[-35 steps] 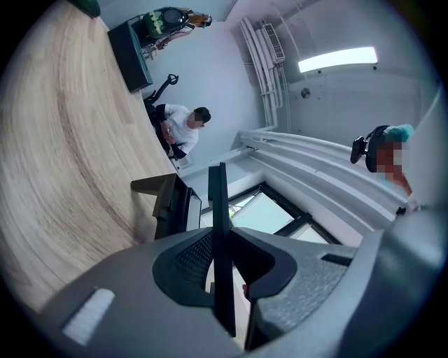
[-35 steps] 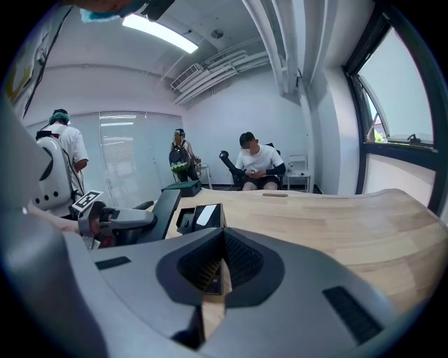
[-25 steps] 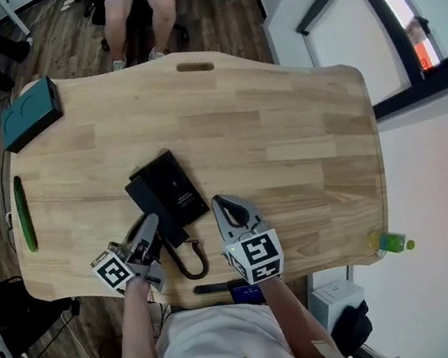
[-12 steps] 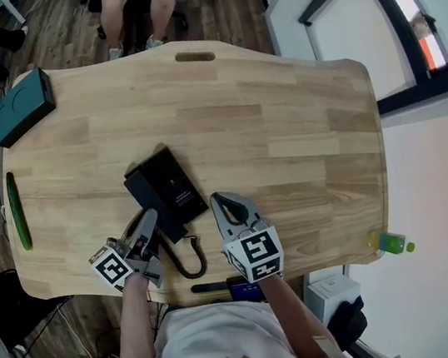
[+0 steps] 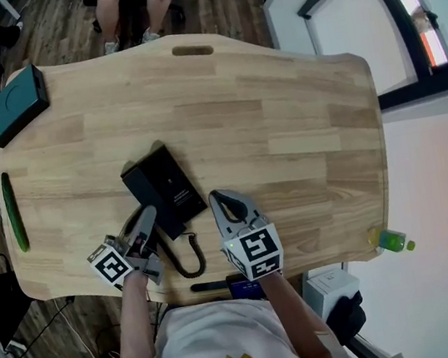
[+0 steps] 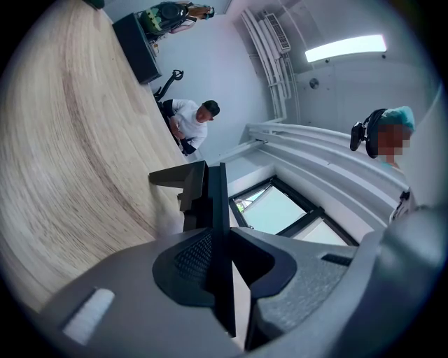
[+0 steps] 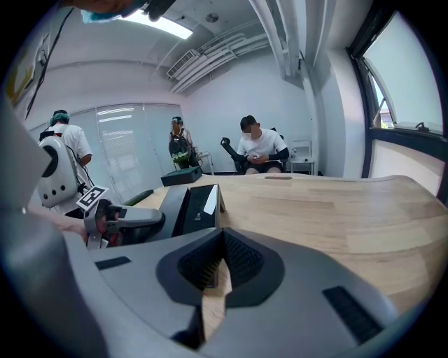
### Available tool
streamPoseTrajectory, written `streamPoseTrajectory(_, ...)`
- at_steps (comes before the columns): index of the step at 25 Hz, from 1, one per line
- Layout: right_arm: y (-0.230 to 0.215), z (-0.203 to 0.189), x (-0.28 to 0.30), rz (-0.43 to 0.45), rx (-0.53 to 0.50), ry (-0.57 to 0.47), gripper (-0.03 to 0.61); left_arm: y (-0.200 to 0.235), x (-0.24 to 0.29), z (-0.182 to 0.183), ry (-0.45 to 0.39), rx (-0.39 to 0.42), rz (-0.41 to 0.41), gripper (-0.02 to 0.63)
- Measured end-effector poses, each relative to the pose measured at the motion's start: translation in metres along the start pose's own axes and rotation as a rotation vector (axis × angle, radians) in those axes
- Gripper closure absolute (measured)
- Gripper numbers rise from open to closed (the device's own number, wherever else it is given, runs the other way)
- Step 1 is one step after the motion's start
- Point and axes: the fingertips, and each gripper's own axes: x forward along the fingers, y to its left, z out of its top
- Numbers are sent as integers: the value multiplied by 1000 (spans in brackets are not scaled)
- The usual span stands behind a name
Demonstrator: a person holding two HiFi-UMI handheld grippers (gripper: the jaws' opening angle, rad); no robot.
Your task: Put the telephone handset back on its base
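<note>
The black telephone (image 5: 171, 189) lies on the wooden table (image 5: 280, 106), left of centre. Its handset (image 5: 144, 193) runs along the phone's left side; I cannot tell how it is seated. The coiled cord (image 5: 182, 258) loops toward the near edge. My left gripper (image 5: 148, 218) is shut, with its tip at the handset's near end and nothing between the jaws. My right gripper (image 5: 225, 199) is shut and empty, just right of the phone. The right gripper view shows the phone (image 7: 198, 204) ahead and the left gripper (image 7: 122, 222) beside it. The left gripper view shows the phone's edge (image 6: 183, 183) past the jaws.
A teal box (image 5: 16, 104) sits at the far left corner. A long green object (image 5: 14, 211) lies along the left edge. A green bottle (image 5: 390, 240) shows beyond the near right corner. A seated person (image 7: 260, 148) is at the far side, and a hand slot (image 5: 192, 51) is cut there.
The head view has drifted a little. Both grippers stay shut in about the same places beside the phone.
</note>
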Motion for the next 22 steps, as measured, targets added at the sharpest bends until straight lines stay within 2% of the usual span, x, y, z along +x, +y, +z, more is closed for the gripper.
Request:
streamPoseTrajectory(13, -3, -4, 3, -3, 10, 10, 574, 6, 4, 4, 13, -16, 43, 538)
streamPoseTrajectory(22, -3, -5, 4, -4, 14, 14, 574, 9, 6, 2, 111, 19, 99, 538)
